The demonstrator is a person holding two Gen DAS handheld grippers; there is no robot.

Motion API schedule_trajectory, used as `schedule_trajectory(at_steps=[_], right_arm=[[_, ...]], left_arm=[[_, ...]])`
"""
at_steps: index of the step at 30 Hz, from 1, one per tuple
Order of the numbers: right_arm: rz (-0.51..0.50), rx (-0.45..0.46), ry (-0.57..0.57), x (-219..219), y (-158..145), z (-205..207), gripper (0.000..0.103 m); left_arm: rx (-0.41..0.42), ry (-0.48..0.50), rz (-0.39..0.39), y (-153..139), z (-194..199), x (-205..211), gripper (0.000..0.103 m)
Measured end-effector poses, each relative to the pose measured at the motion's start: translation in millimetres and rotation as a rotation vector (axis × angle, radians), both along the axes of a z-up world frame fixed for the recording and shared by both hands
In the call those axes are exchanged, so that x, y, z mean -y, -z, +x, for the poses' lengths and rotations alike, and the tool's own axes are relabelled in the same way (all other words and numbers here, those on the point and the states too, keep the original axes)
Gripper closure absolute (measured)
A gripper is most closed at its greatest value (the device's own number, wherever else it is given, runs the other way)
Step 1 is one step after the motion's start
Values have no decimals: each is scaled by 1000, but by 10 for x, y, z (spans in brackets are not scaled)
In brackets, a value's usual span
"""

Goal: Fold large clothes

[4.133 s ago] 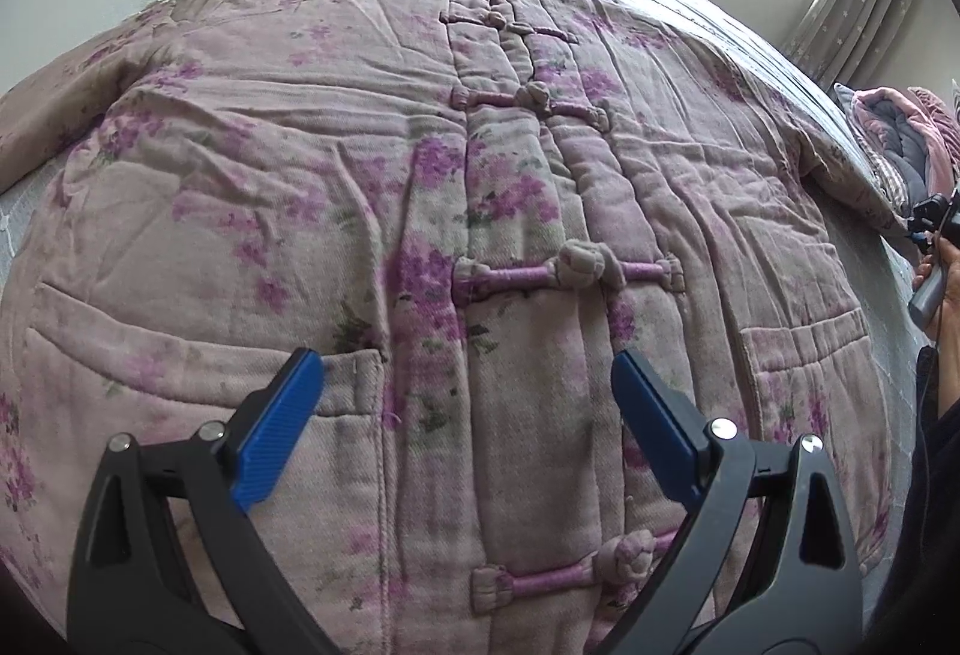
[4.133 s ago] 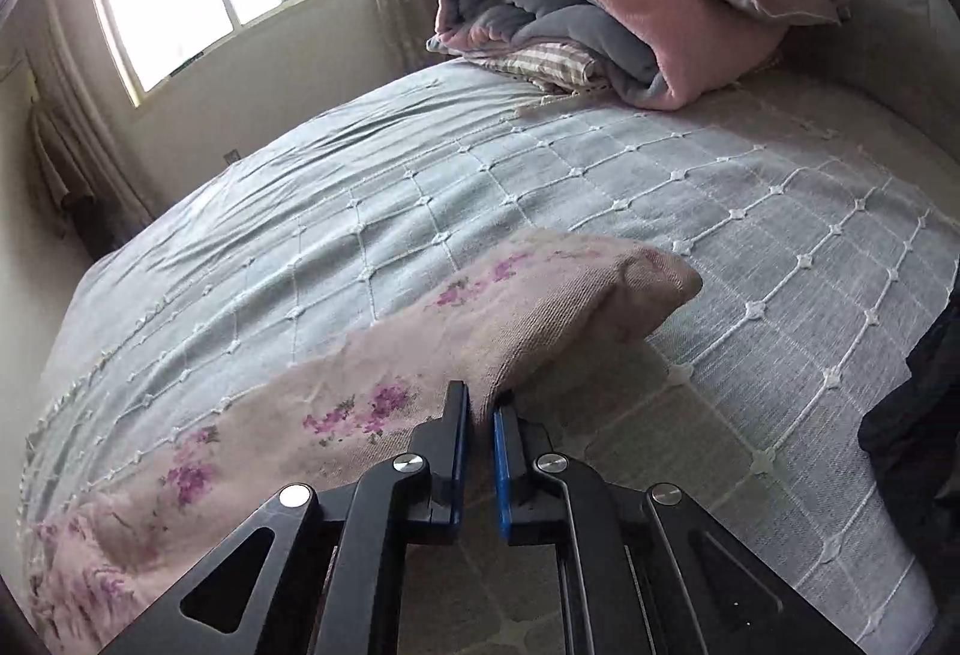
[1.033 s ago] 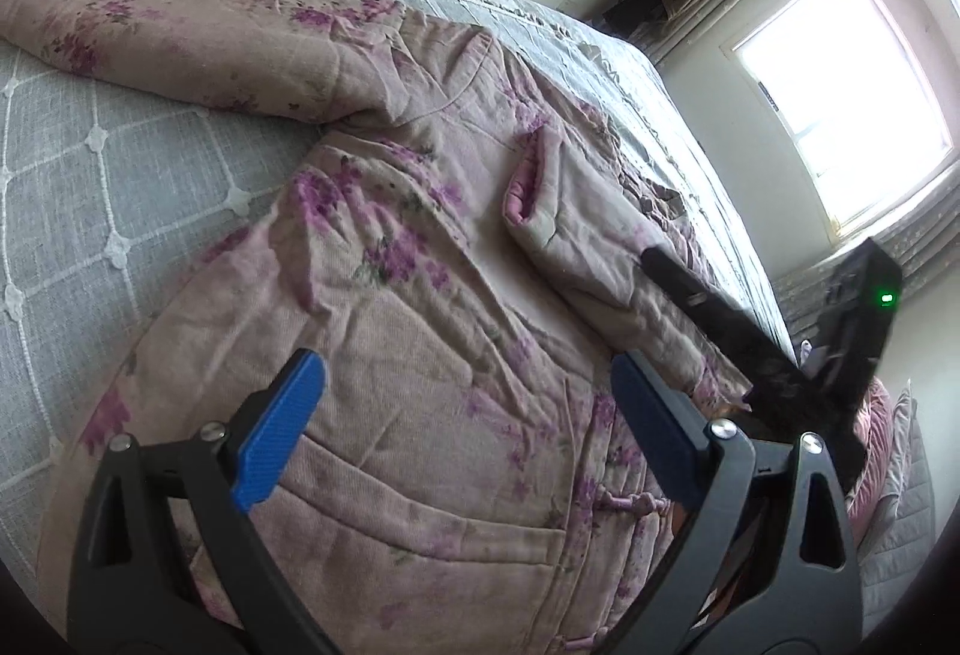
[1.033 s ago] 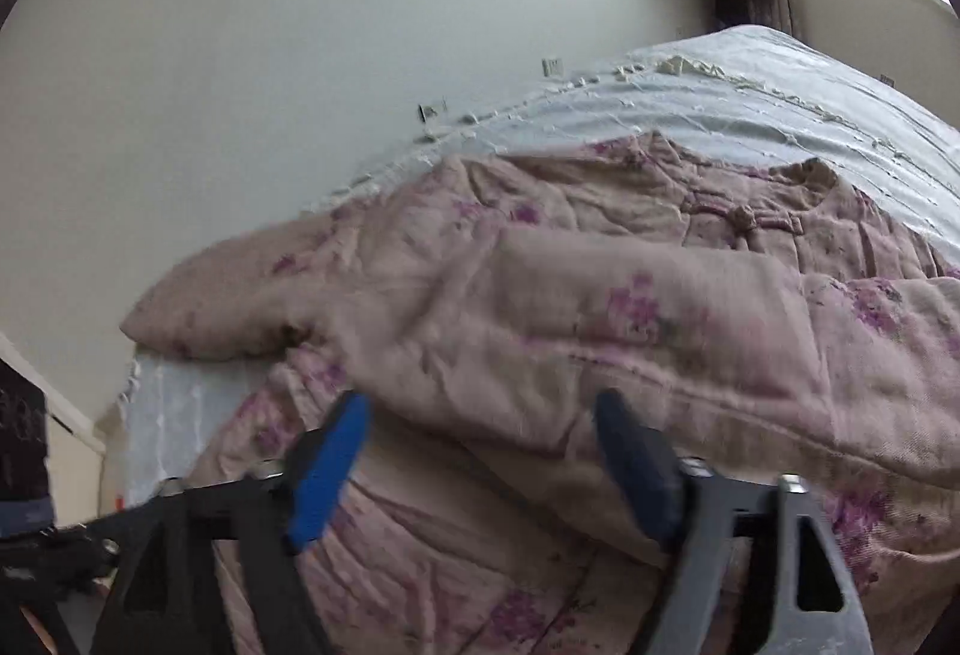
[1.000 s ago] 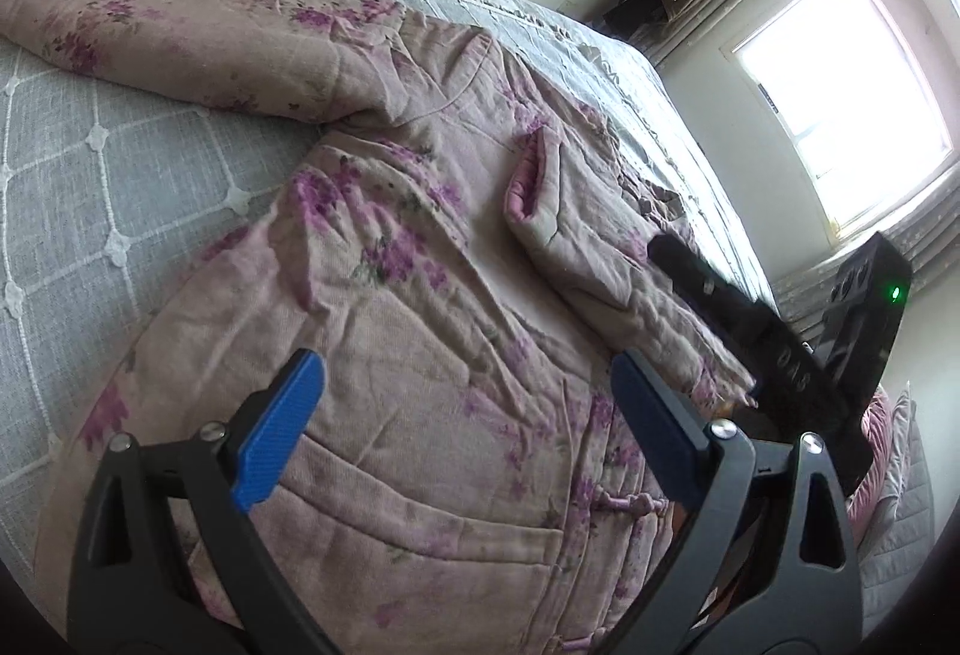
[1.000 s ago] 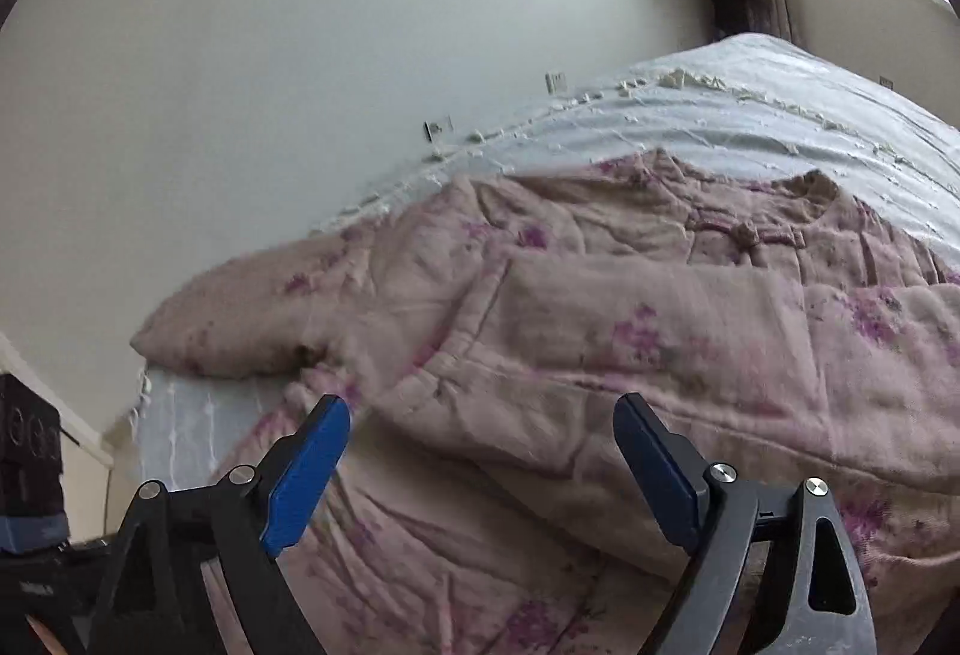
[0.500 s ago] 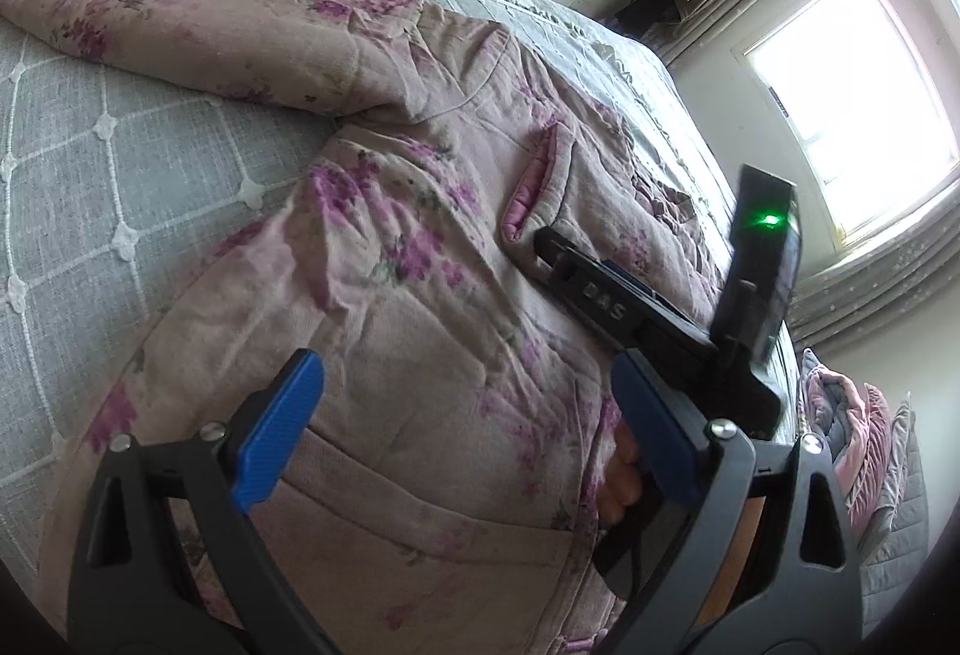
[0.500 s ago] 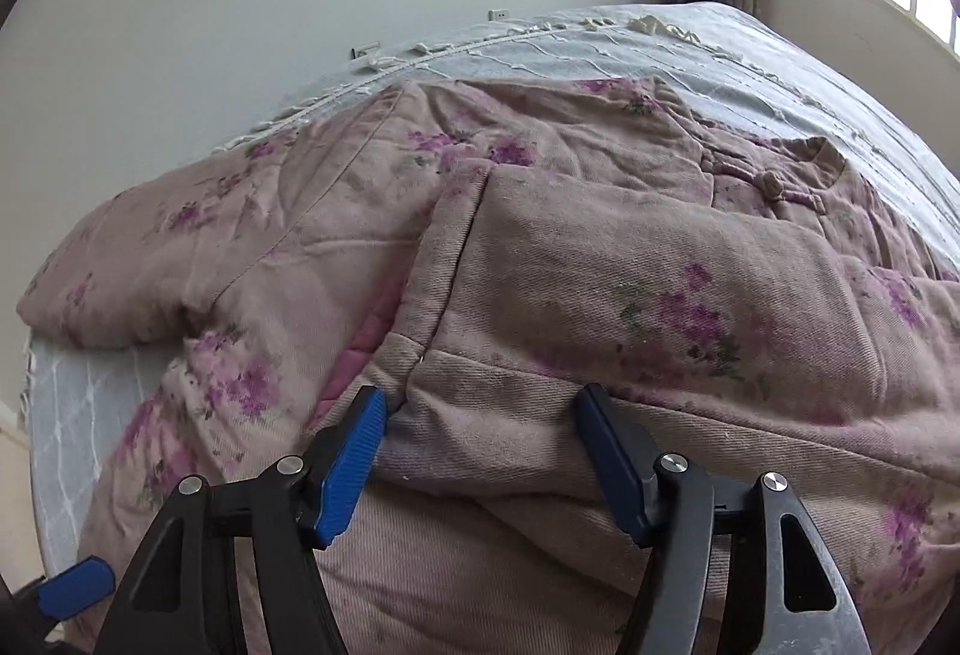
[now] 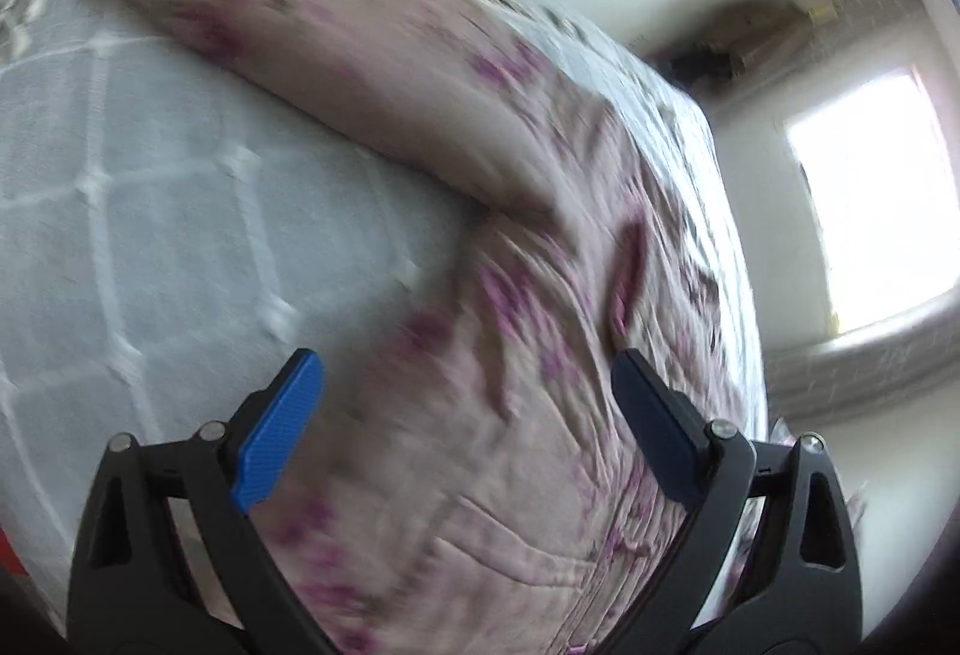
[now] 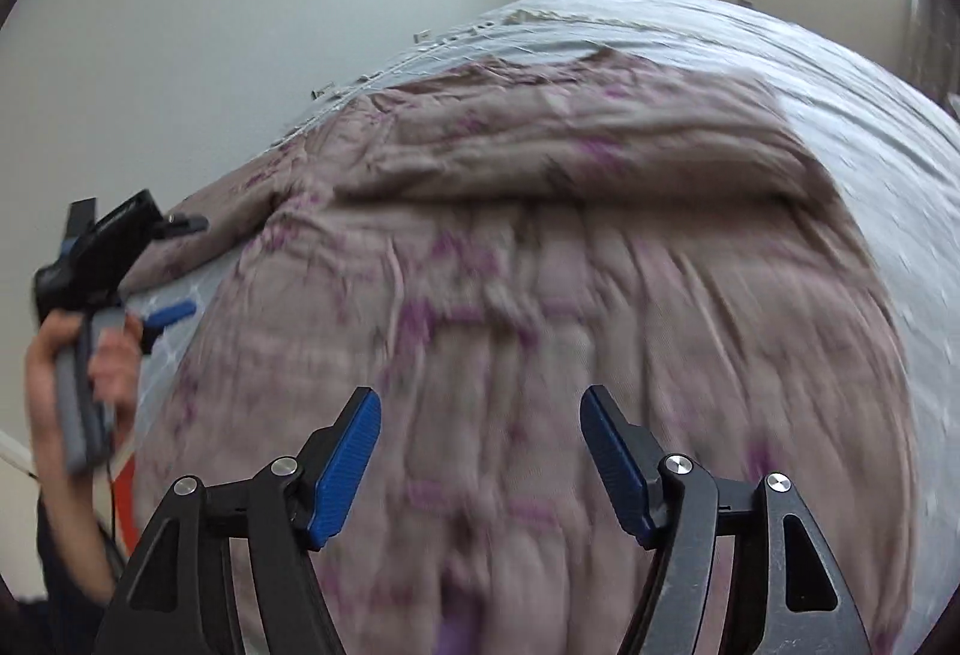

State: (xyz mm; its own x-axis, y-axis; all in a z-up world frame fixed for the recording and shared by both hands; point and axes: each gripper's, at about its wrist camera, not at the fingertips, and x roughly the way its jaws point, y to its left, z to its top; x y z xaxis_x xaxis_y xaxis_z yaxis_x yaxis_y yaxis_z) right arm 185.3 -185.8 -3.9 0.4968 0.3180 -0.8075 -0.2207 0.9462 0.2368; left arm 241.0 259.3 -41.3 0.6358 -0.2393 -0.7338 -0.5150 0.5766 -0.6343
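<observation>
Grey quilted bed (image 9: pixel 150 211), floral coat (image 10: pixel 570 283) spread across it. Right sleeve now folded over coat's chest. Right tool (image 10: pixel 480 460) let go, opening wider, empty above coat; left tool (image 9: pixel 462 427) gaping, empty, swinging toward left sleeve (image 9: pixel 252 12).

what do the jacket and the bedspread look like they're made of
Jacket: seems a padded, matte woven cloth, likely cotton; it lies in thick, puffy folds with a printed purple flower pattern. Bedspread: seems a light grey quilted fabric, with white stitched diamond lines and small tufts.
</observation>
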Motion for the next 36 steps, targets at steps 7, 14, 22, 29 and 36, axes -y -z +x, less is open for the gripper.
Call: schedule_trajectory(at_steps=[7, 14, 22, 29, 36], right_arm=[[24, -13, 213, 1037, 38, -1109, 25], [97, 14, 348, 1509, 108, -1235, 25], [105, 11, 347, 1511, 192, -1122, 25], [52, 30, 340, 1685, 65, -1145, 25], [97, -6, 361, 1885, 210, -1153, 25]], left_arm=[[-59, -320, 120, -71, -386, -1603, 6], [-123, -534, 230, -81, -587, -2788, 9], [-97, -424, 351, -32, -156, -2738, 72], [-6, -460, 485, -775, -78, -2601, 84], [225, -336, 617, -1982, 174, -1588, 85]])
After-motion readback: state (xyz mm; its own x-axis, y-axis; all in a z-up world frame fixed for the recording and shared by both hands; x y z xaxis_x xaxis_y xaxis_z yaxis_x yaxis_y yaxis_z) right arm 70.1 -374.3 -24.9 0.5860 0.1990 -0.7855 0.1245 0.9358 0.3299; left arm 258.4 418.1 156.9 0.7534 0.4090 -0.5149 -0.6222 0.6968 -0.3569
